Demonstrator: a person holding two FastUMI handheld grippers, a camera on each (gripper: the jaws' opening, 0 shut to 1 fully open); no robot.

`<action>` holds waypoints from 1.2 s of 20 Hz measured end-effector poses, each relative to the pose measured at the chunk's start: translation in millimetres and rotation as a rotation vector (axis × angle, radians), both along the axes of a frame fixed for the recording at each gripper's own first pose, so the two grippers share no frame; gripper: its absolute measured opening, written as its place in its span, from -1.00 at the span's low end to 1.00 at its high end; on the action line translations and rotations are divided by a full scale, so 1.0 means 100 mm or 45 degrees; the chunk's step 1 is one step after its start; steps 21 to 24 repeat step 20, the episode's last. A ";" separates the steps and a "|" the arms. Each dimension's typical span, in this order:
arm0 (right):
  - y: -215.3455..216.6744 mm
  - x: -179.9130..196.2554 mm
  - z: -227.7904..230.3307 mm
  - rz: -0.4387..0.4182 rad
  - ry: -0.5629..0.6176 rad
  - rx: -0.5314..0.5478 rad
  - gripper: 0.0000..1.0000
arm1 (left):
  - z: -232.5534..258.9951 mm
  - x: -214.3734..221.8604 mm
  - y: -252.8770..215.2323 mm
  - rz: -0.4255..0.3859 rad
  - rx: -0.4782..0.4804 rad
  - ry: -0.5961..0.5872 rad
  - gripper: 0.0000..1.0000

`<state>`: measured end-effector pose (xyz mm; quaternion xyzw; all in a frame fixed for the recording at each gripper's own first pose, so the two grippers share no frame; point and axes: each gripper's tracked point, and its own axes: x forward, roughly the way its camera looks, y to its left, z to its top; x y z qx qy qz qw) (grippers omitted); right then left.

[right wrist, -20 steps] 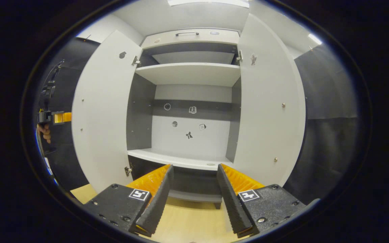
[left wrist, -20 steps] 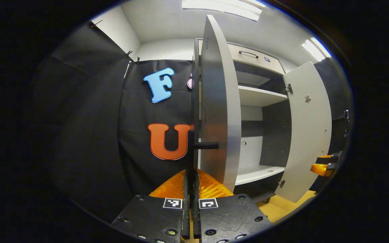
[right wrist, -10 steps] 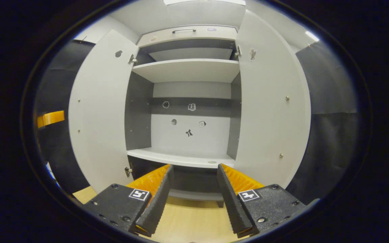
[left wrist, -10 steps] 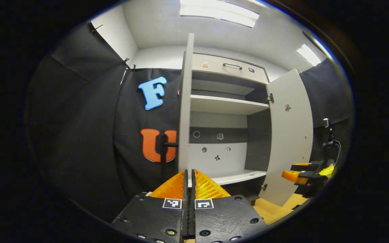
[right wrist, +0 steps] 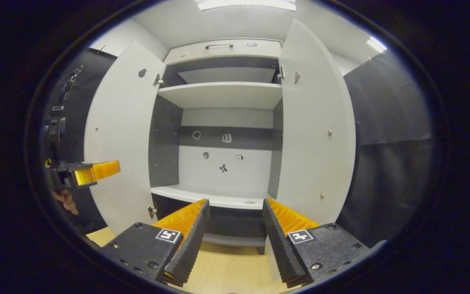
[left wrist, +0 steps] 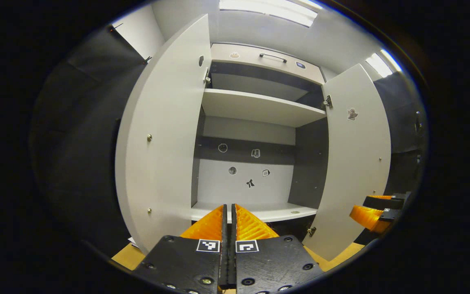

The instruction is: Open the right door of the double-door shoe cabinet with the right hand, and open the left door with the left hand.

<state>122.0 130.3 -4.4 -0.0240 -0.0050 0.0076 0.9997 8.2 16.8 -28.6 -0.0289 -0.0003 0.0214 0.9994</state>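
Note:
The white shoe cabinet (left wrist: 259,108) (right wrist: 222,94) has both doors swung wide. In the left gripper view the left door (left wrist: 161,143) stands to the left and the right door (left wrist: 357,163) to the right, inner faces showing. My left gripper (left wrist: 229,208) is shut with nothing between its fingers, back from the cabinet and pointing at the lower shelf. My right gripper (right wrist: 235,204) is open and empty, also facing the cabinet's inside between the left door (right wrist: 120,134) and right door (right wrist: 314,126). The right gripper (left wrist: 371,208) shows beside the right door; the left gripper (right wrist: 110,166) shows before the left door.
Two bare shelves and a grey back wall with small stickers (left wrist: 250,183) lie inside. A drawer with a dark handle (left wrist: 273,58) tops the cabinet. Light wood floor (right wrist: 235,269) runs below. A hand (right wrist: 67,200) holds the left gripper.
The left gripper has come away from the left door's edge and turned to face the cabinet's inside; that door now stands wide. The right gripper has barely moved.

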 end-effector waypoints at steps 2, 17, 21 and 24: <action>-0.08 -0.01 -0.04 -0.020 0.008 0.001 0.63 | -0.06 0.05 -0.18 -0.056 -0.007 0.004 -1.00; -0.14 0.07 -0.14 -0.021 0.025 0.041 0.63 | -0.07 0.14 -0.34 -0.023 0.045 -0.043 0.68; -0.14 0.08 -0.14 -0.022 0.023 0.041 0.63 | -0.06 0.11 -0.31 -0.011 0.051 -0.047 0.87; -0.14 0.08 -0.14 -0.022 0.023 0.041 0.63 | -0.06 0.11 -0.31 -0.011 0.051 -0.047 0.87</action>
